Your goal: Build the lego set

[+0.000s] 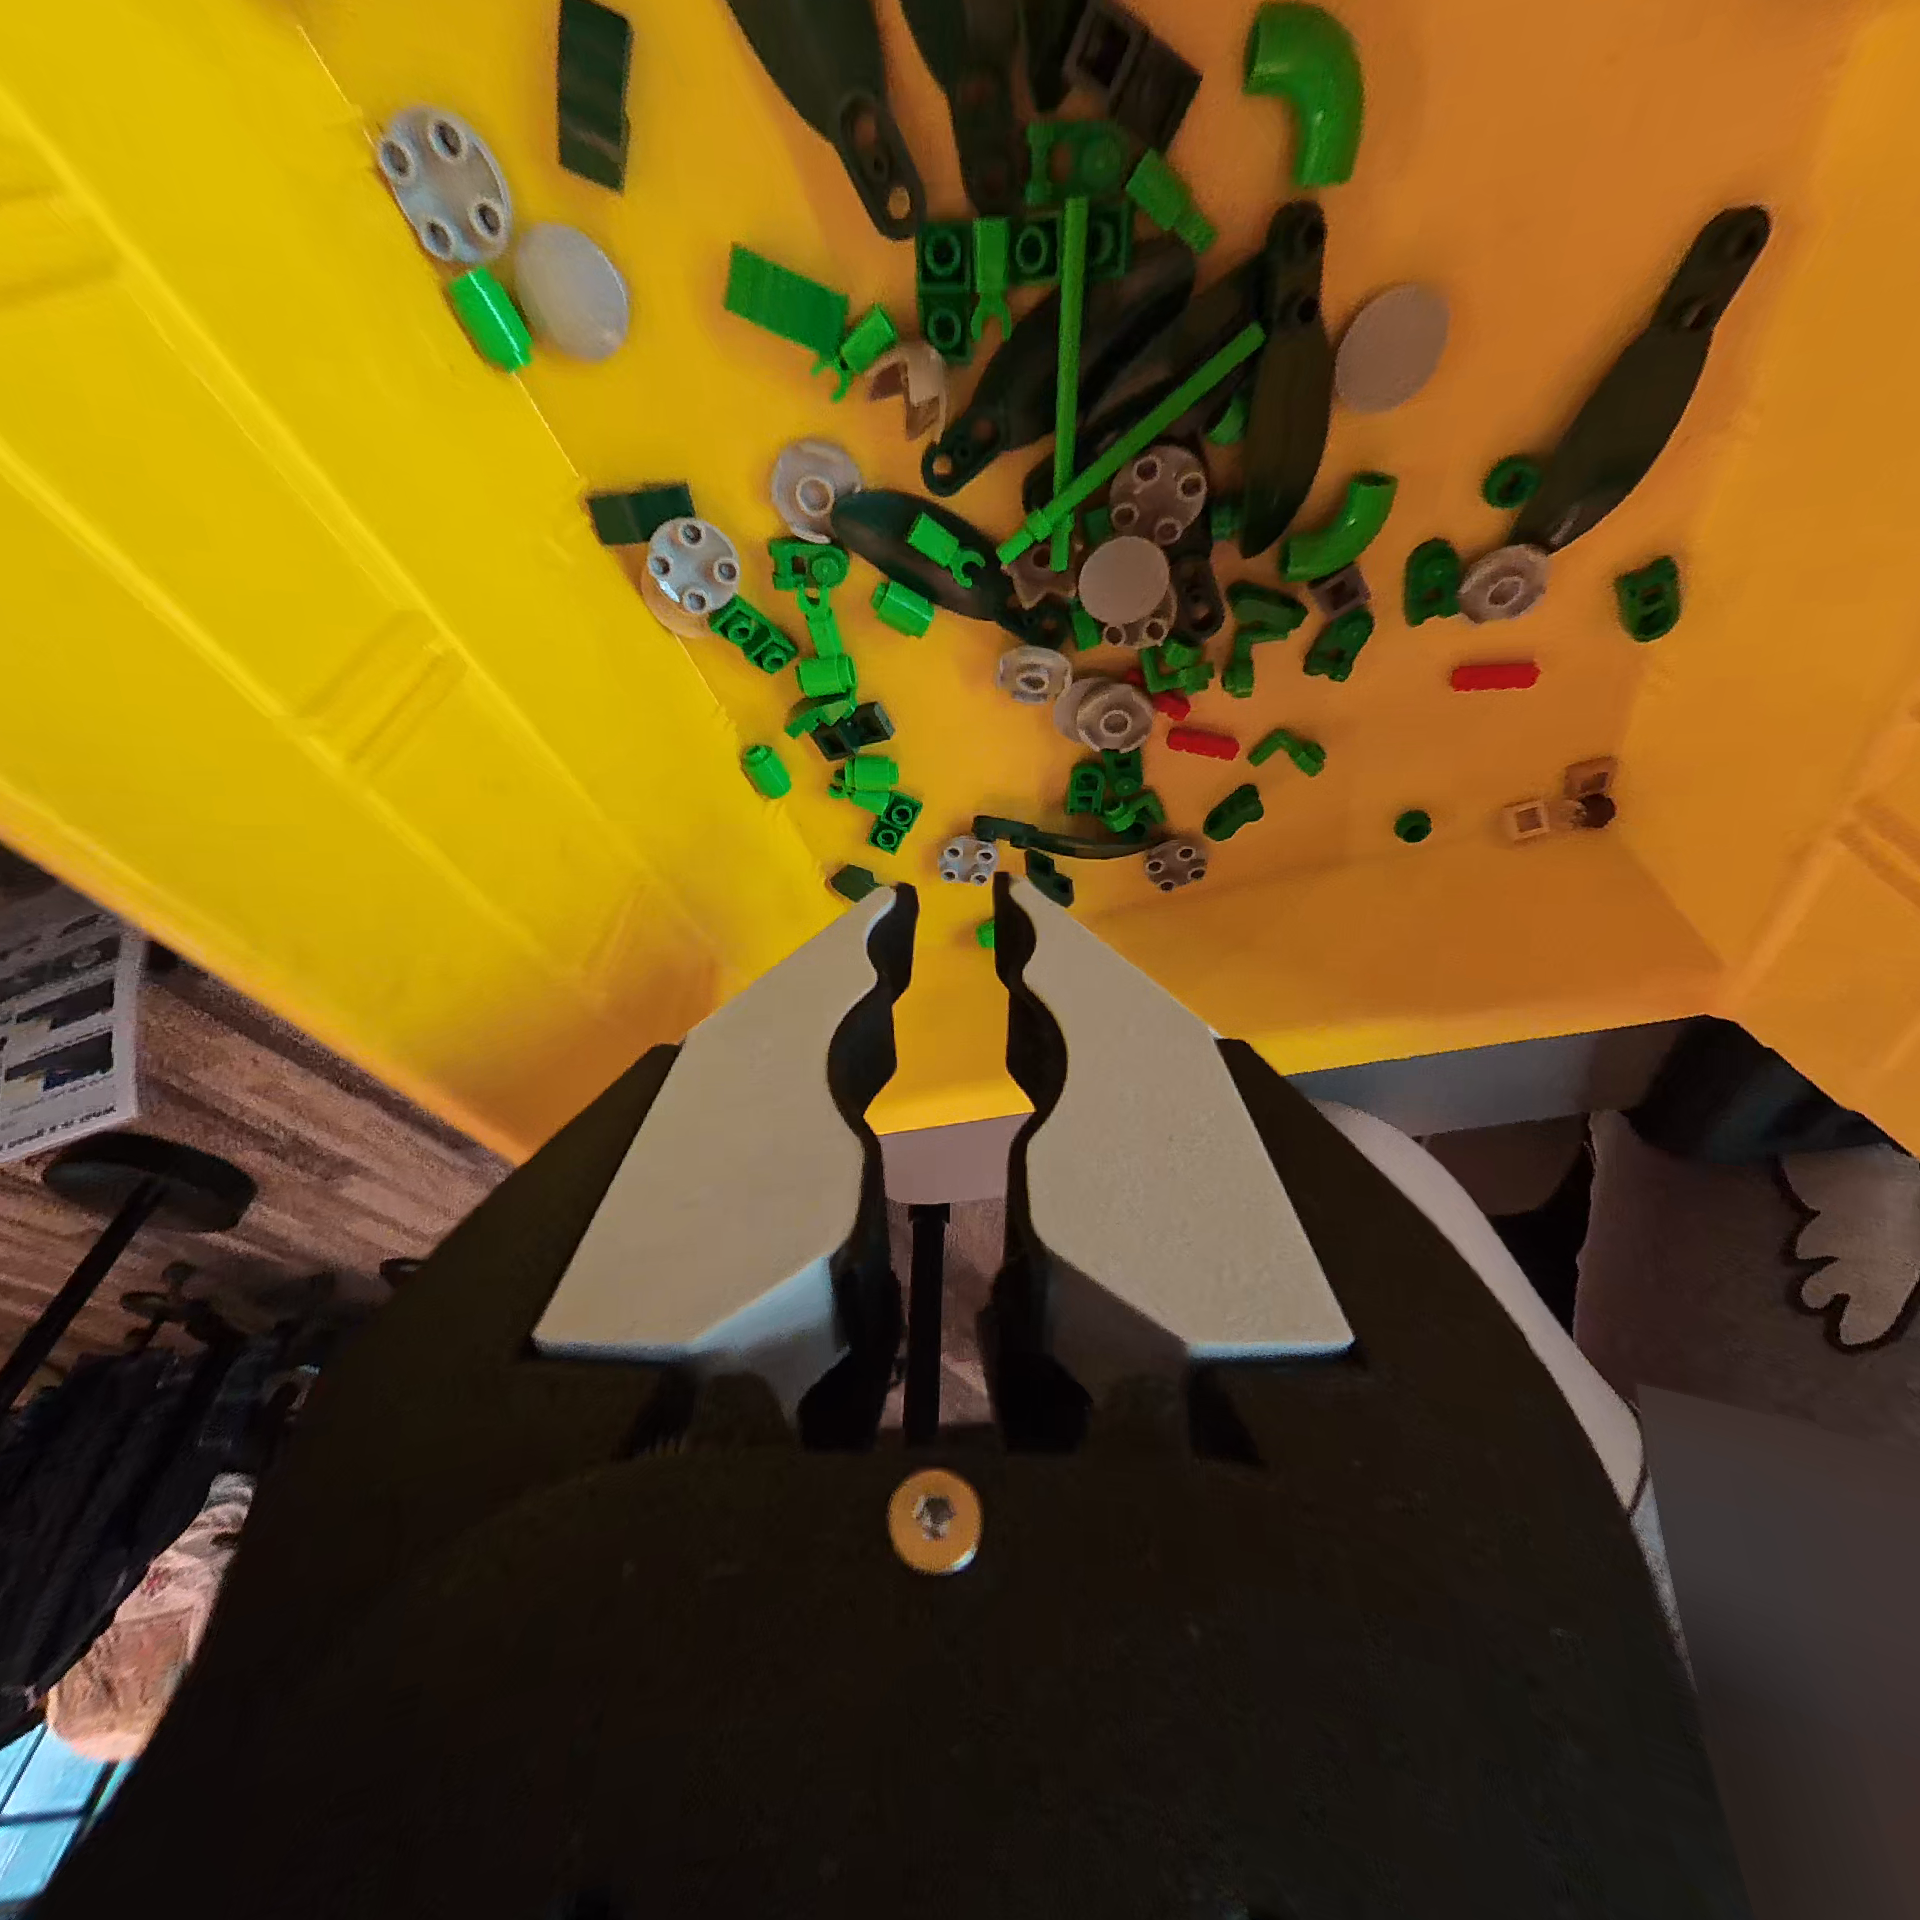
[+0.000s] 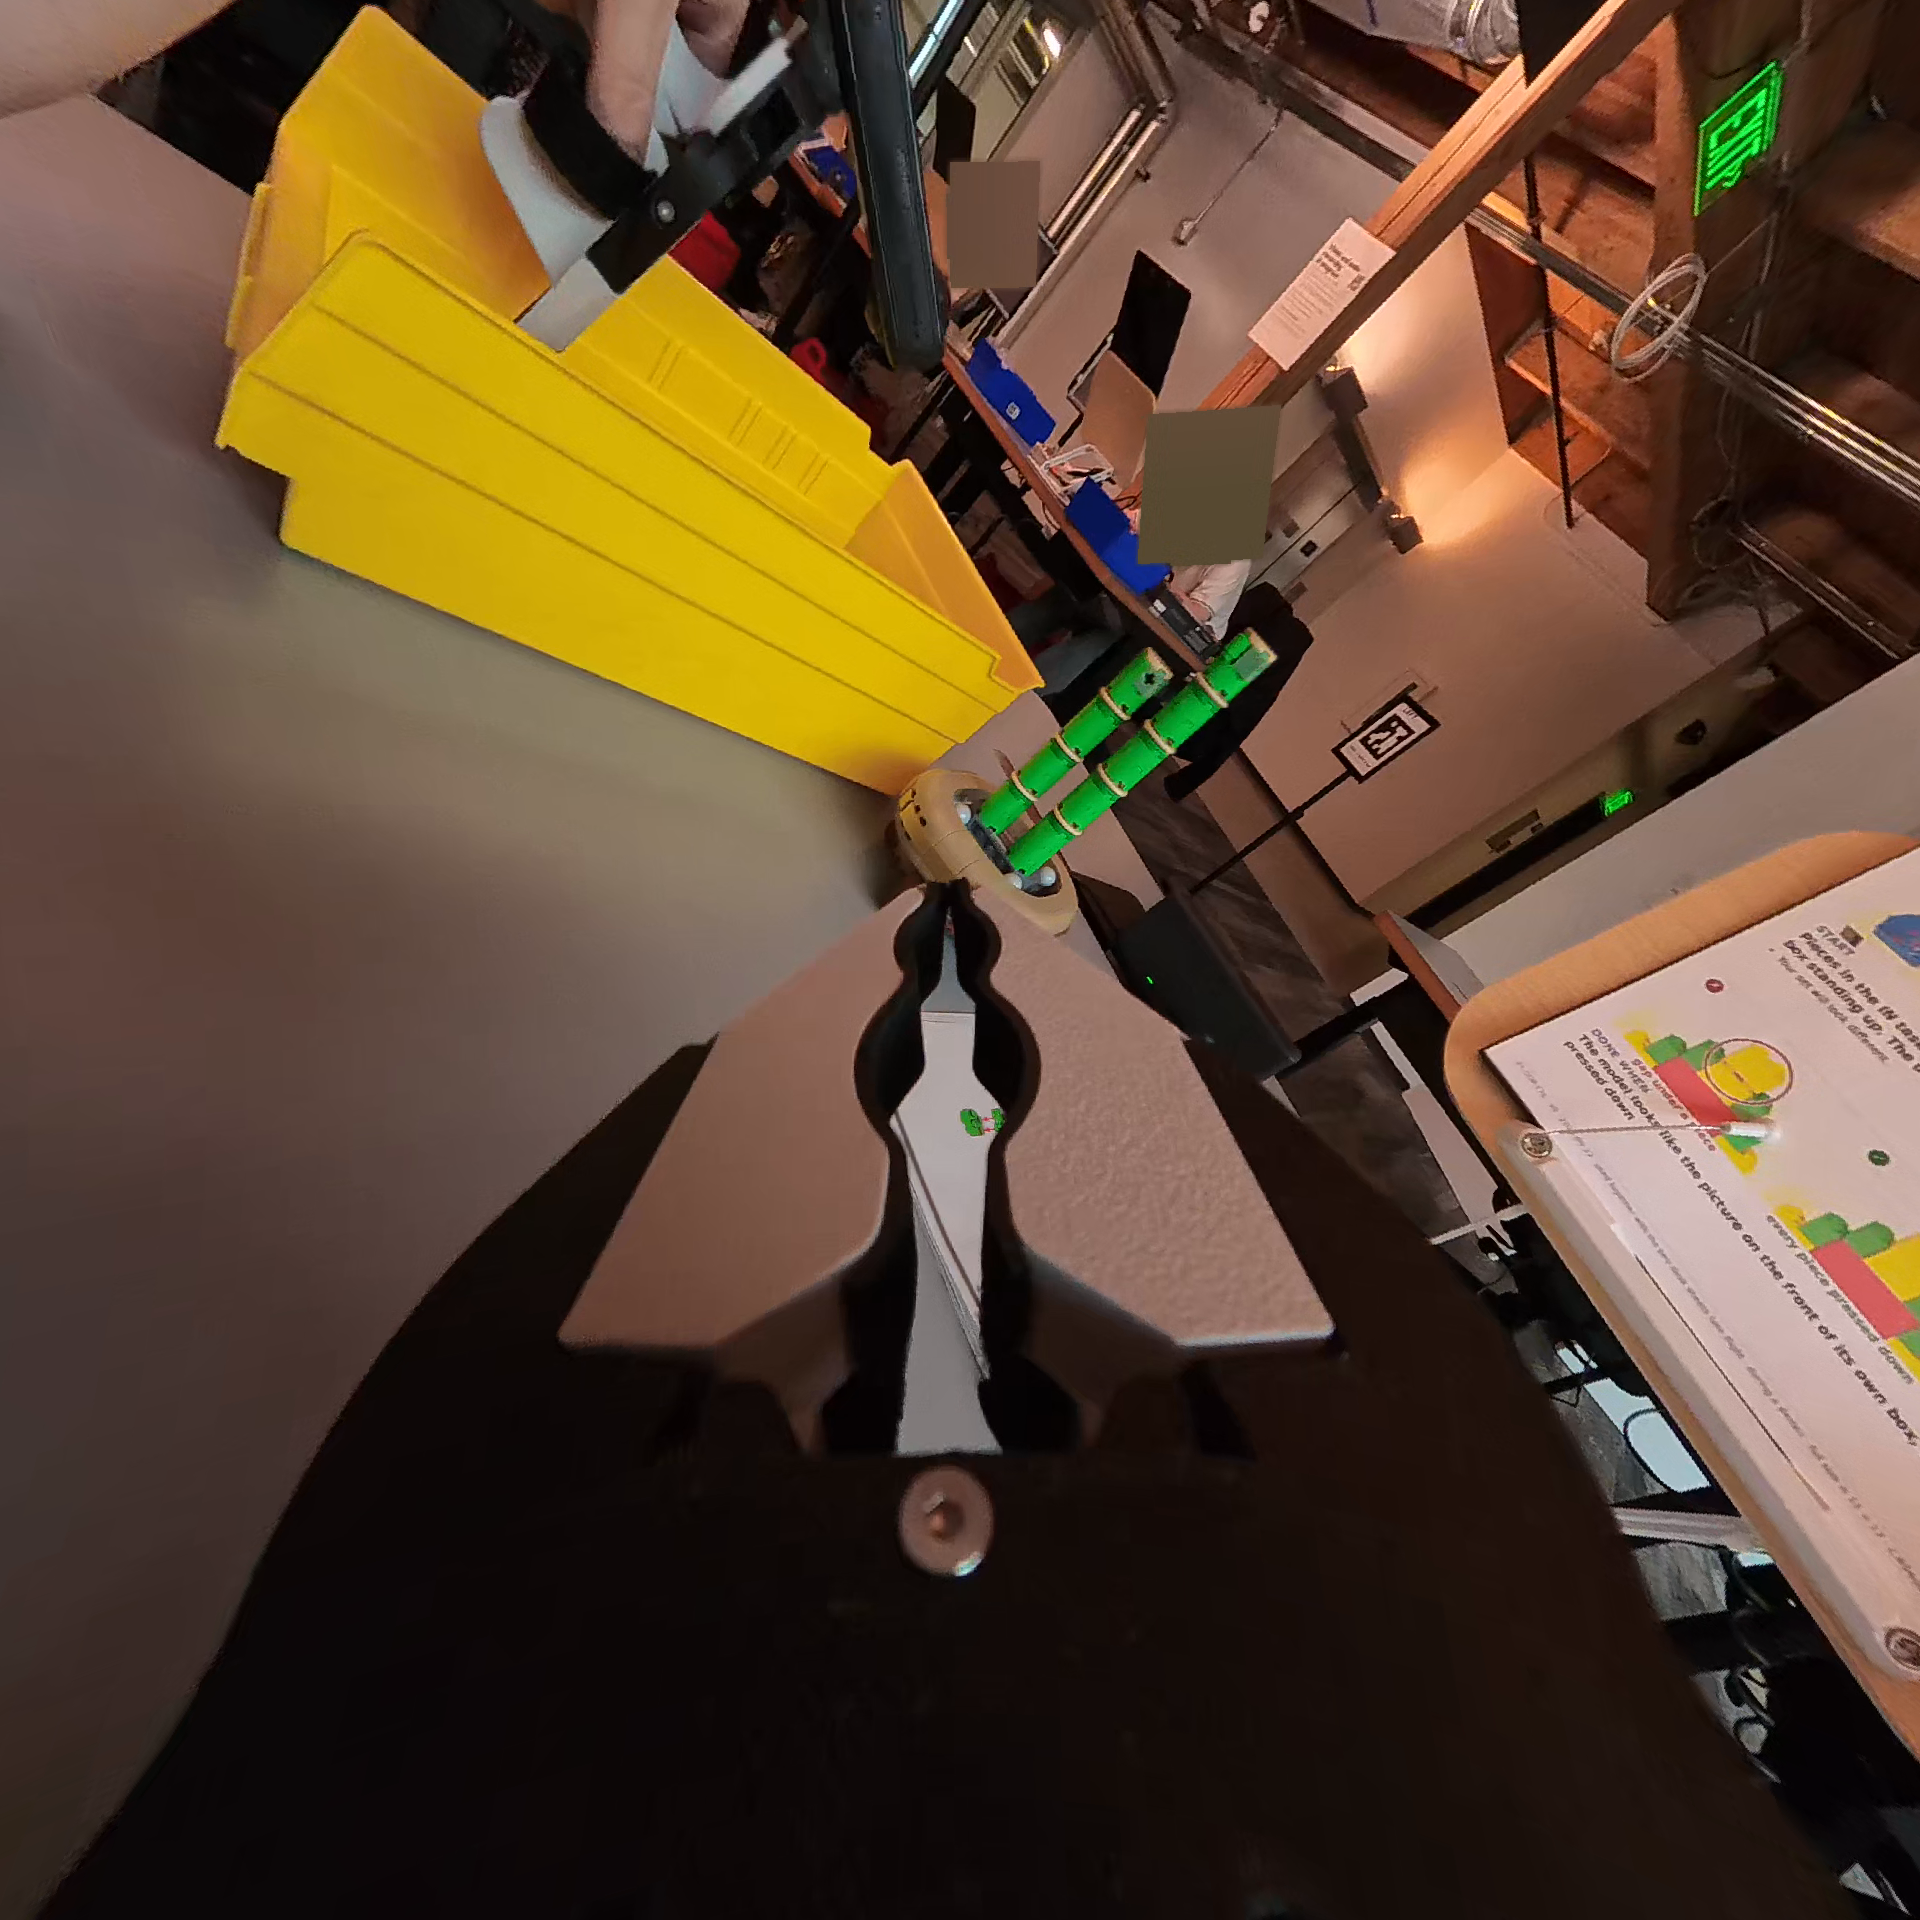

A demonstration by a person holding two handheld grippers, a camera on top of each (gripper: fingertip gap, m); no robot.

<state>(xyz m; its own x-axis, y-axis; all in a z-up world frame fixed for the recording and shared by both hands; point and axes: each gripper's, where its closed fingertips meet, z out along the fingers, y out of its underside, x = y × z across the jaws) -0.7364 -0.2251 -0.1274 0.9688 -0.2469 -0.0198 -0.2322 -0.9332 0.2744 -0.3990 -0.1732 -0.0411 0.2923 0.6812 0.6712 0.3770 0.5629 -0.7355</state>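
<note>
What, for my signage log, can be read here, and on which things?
I won't quote wording; bearers only.
Green lit sign, top right: legible.
Paper notice, upper middle: too small.
Instruction sheet, right: legible print.
Leaflet, left wrist view: blurred.
Lego model: no writing visible.

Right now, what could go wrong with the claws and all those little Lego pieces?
The right claw pinches only the rim of the tan base, so the build with its two tall green stalks might tip or slip out. The open left claw hangs over a crowded pile in the yellow bin, so it might grab or scatter the wrong pieces.
</note>
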